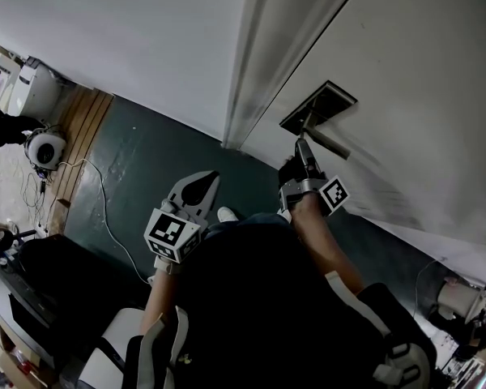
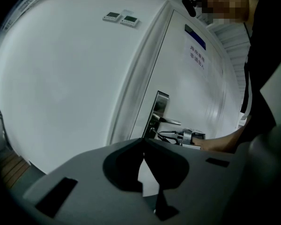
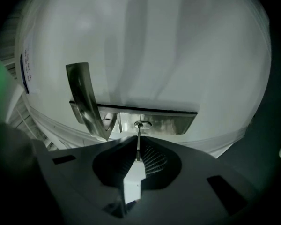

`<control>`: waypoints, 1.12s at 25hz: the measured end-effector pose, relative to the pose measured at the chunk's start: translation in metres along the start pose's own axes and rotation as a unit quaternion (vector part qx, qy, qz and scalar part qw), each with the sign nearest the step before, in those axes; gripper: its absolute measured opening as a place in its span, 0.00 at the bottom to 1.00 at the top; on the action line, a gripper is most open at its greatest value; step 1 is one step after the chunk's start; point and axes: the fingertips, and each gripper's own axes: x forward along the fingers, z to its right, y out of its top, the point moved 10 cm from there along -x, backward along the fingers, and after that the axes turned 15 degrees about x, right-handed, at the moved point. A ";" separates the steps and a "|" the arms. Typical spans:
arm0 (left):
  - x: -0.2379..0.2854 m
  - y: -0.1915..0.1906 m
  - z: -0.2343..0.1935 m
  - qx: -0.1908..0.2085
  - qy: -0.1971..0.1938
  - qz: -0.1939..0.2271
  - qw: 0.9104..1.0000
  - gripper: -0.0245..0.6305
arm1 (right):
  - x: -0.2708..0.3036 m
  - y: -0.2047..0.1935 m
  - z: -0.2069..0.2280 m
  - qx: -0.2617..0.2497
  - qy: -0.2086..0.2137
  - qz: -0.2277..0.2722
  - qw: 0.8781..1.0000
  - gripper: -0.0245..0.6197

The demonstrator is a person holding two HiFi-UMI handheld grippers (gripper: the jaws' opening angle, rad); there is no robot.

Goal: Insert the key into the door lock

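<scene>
**Key lined up at the keyhole, not yet pushed home**

Head view: nearest the lens is the person's dark-clothed lap (image 1: pixel 251 298). Past it, the left hand-held gripper (image 1: pixel 198 186) hangs over the dark floor (image 1: pixel 146 160), well below and left of the lock plate (image 1: pixel 318 108). The right hand-held gripper (image 1: pixel 302 148) points up just beneath that plate on the white door (image 1: pixel 421 71). The key is too small to pick out here.

Left gripper view: this hand-held gripper's jaws are pressed together at the tips with nothing between them. Beyond them the lock plate shows side-on, with the handle (image 2: pixel 171 121) sticking out of it and the right hand-held gripper close under the handle. Only this view shows the notice (image 2: pixel 196 55) high above the plate and two small wall panels (image 2: pixel 122 18) far to its left.

Right gripper view: the jaws are clamped on the key (image 3: pixel 138 139). Its thin blade runs straight to the keyhole (image 3: pixel 141 124) in the plate, just beside the handle's root. No other view shows this. I judge that pickup and alignment are done. The tip sits at the keyhole's mouth, but how deep it is I cannot tell. The full push appears to remain.
</scene>
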 end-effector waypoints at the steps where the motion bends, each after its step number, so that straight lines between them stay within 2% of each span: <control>1: 0.000 0.000 0.000 0.000 -0.001 0.000 1.000 0.05 | 0.001 -0.001 0.000 0.008 0.003 0.005 1.000 0.09; 5: 0.001 -0.003 0.000 -0.001 -0.002 -0.004 1.000 0.05 | 0.003 -0.008 0.005 0.030 0.017 0.025 0.999 0.09; 13: 0.002 -0.004 0.002 0.001 -0.002 -0.011 1.000 0.05 | 0.006 -0.016 0.005 0.042 0.024 0.054 0.997 0.09; 20: 0.000 -0.002 0.004 0.004 -0.001 -0.016 1.000 0.05 | 0.009 -0.024 -0.002 0.038 0.015 0.073 0.996 0.09; 28: 0.000 -0.003 0.004 0.004 0.003 -0.020 1.000 0.05 | 0.027 -0.015 -0.003 0.043 0.014 0.090 0.995 0.09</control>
